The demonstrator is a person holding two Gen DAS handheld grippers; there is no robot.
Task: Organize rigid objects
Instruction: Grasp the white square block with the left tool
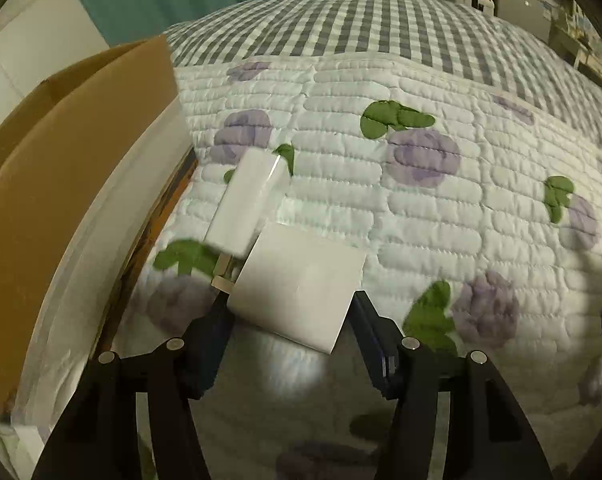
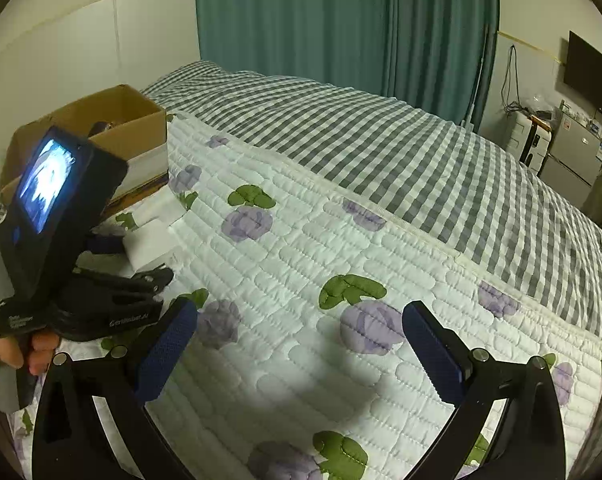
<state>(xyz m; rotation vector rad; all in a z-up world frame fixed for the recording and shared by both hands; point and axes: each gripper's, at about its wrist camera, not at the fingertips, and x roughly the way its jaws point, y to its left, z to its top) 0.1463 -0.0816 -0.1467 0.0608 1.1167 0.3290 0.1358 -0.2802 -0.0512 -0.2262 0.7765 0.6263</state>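
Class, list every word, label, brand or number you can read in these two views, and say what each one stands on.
"GenRobot.AI": pale lettering, slightly blurred, on the black base of the left gripper, seen from the right wrist.
Small white print on the same device's lower left corner: too blurred to read.
White boxes and cardboard box: no text visible.
Stickers on the far appliances: too small to read.

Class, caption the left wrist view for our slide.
Left gripper straddles a white box on the floral quilt, beside a cardboard box.

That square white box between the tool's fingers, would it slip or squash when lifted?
The white box has flat faces and crisp edges, so it probably stays stiff. Its smooth surface might slip a little. On the soft quilt it could tilt when nudged.
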